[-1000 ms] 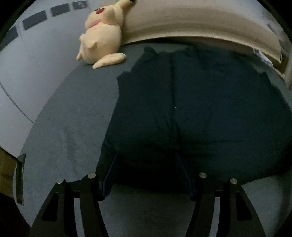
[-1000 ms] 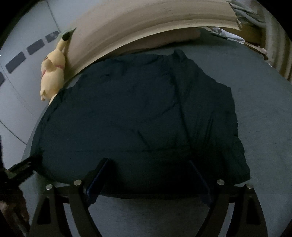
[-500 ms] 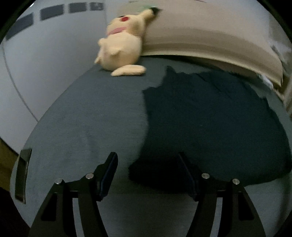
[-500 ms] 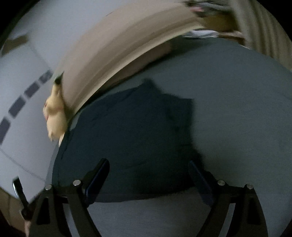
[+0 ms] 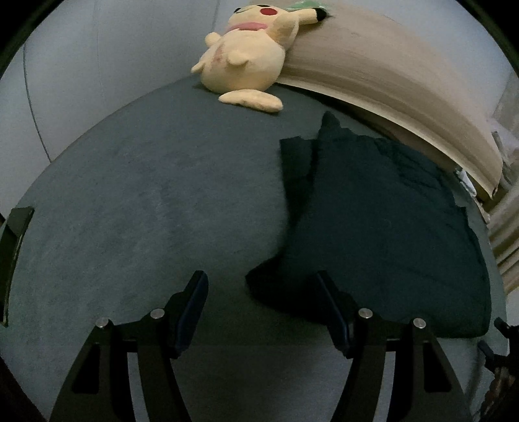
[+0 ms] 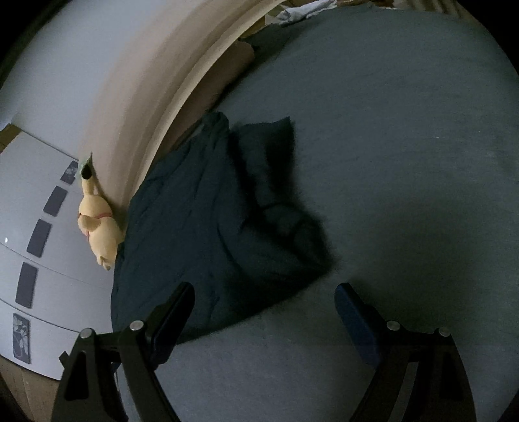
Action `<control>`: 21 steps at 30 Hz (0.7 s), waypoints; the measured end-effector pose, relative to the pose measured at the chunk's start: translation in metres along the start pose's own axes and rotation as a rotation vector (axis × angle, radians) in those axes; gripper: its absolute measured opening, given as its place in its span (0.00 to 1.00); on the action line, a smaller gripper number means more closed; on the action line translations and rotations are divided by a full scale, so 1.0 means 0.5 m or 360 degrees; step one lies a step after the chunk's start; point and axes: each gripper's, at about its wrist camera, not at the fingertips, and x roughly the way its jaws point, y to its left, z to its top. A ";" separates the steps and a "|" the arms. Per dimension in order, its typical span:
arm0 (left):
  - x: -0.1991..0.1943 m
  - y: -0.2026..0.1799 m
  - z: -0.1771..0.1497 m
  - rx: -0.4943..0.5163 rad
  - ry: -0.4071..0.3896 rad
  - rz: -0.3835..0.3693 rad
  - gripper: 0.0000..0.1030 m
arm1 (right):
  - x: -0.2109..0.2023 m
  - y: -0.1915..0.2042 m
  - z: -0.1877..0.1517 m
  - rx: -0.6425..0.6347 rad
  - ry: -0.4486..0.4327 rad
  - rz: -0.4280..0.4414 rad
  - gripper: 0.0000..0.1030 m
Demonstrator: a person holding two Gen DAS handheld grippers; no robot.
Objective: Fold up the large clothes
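Across the grey bed [image 5: 136, 201], near its head edge, lies a dark blue garment [image 5: 382, 227], flat and loosely spread, with a narrow flap turned out along one side. Seen a second ago square-on and filling both views; now pushed to the side in each, with both tools swung outward, one toward each lower corner of the cloth. Suggests lining up for a corner grasp, with no fold begun yet. Left tool [image 5: 261, 308] stands moderately wide and empty, the near corner of the garment showing between its fingers but not pinched. Right tool [image 6: 264, 311] stands very wide and empty, the opposite corner just ahead. Beyond the garment, a yellow plush toy [image 5: 249, 61] leaning on the beige headboard [image 5: 389, 84], close to the cloth's far edge but clear of the corners. Pale bundle [image 6: 305, 9] at the far corner of the bed, well apart.
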 end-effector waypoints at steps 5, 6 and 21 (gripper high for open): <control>0.017 -0.001 0.008 -0.0020 0.0021 -0.0020 0.68 | 0.010 -0.014 0.000 0.0031 0.0023 -0.0006 0.87; 0.024 -0.001 0.007 -0.0024 0.0042 -0.0030 0.68 | 0.014 -0.013 0.000 0.0032 0.0025 -0.0010 0.87; 0.065 -0.041 0.034 0.0127 0.0176 -0.0032 0.18 | 0.030 0.049 0.026 -0.0102 0.0017 -0.0077 0.20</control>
